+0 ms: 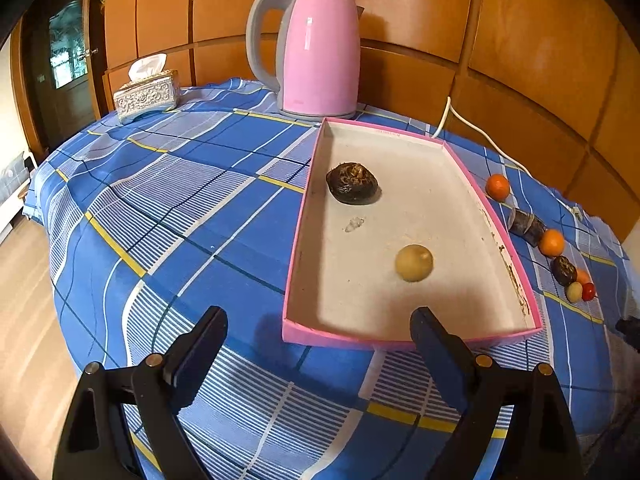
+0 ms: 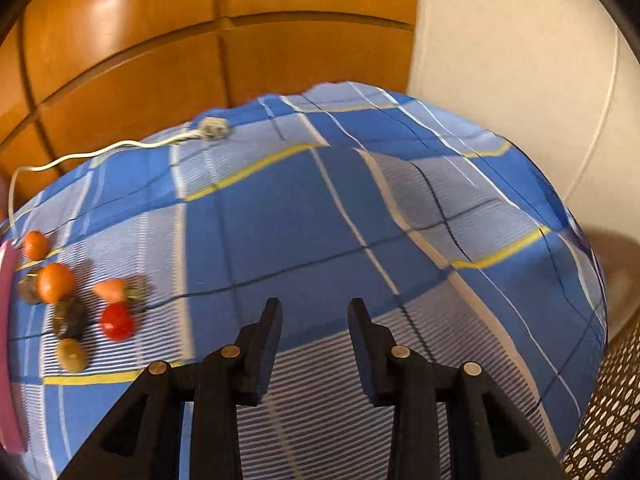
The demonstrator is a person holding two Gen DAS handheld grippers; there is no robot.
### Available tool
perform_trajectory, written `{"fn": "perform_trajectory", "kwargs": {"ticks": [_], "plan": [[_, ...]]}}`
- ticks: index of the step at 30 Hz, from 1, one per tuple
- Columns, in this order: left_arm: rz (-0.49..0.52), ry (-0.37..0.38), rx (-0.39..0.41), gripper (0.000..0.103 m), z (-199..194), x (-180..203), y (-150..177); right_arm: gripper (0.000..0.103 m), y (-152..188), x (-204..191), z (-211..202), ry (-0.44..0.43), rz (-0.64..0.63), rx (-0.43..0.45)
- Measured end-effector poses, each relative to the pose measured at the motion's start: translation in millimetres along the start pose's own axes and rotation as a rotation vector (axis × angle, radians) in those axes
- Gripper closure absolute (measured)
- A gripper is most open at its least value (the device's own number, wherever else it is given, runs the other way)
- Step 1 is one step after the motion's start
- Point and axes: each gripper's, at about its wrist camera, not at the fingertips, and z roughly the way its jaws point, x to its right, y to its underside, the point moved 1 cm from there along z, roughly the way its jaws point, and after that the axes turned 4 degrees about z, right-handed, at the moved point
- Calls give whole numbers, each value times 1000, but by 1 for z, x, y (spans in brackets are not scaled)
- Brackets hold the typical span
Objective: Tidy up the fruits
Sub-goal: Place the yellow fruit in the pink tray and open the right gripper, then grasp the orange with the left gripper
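Left gripper [image 1: 318, 330]: jaws spread wide, nothing between them, hanging over the blue plaid tablecloth [image 1: 168, 208] at the near short wall of the pink tray [image 1: 304, 216]. Its right finger overlaps that near wall in the left wrist view.

Inside the tray, at about 12 o'clock from the left gripper: a pale yellow-green round fruit [image 1: 414, 263] on the white floor. Farther back, toward 11 o'clock, a dark wrinkled fruit [image 1: 353, 183]. The two lie well apart.

Outside the tray's right wall, around 2 o'clock, loose fruits lie in a row on the cloth: an orange [image 1: 497, 187], a dark cut piece [image 1: 526, 223], a second orange [image 1: 551, 242], a dark fruit [image 1: 563, 270], a small pale fruit [image 1: 574, 292] and a red cherry tomato [image 1: 588, 291].

Beyond the tray at 12 o'clock, a pink kettle [image 1: 316, 52]; at 10 o'clock, a silver tissue box [image 1: 146, 94].

Right gripper [image 2: 314, 308]: jaws a narrow gap apart, empty, over bare cloth. The picture is blurred. The fruit cluster sits at its 9 o'clock, red tomato [image 2: 117, 322] nearest; white cord [image 2: 120, 146] at 11 o'clock.
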Motion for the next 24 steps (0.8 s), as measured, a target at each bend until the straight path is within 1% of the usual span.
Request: {"fn": "perform_trajectory", "kwargs": {"ticks": [2,3,4,5,9,12,16,17,18,19,20,22,24], "plan": [[10,-1,-3,10,0,2,0,68,4,3,6,30,7,-8],[13,-1,-4,10,0,2,0,67,6,7,9,30,12,-10],[17,-2,-5,10,0,3,0,63,7,8,8,32,15,10],[21,-2,-7,10,0,4,-1,62,8,7,9,41,9,14],[24,8,2,10,-4,7,-7,60,12,4,8,53,-5,37],[40,21,15,10,-7,12,-15,54,13,3,8,58,-1,41],[74,52,31,10,-9,23,-35,46,13,5,9,65,20,40],[83,60,34,10,-8,26,-40,43,13,6,9,64,26,39],[91,69,36,10,-8,29,-46,42,13,7,10,59,33,37],[97,79,43,10,-8,34,-55,39,12,8,10,56,42,35],[104,81,51,10,-7,37,-61,35,12,11,11,44,59,33],[133,83,73,10,-6,48,-77,31,12,13,11,19,85,26],[163,97,90,10,-3,61,-92,29,12,11,11,27,90,27]]}}
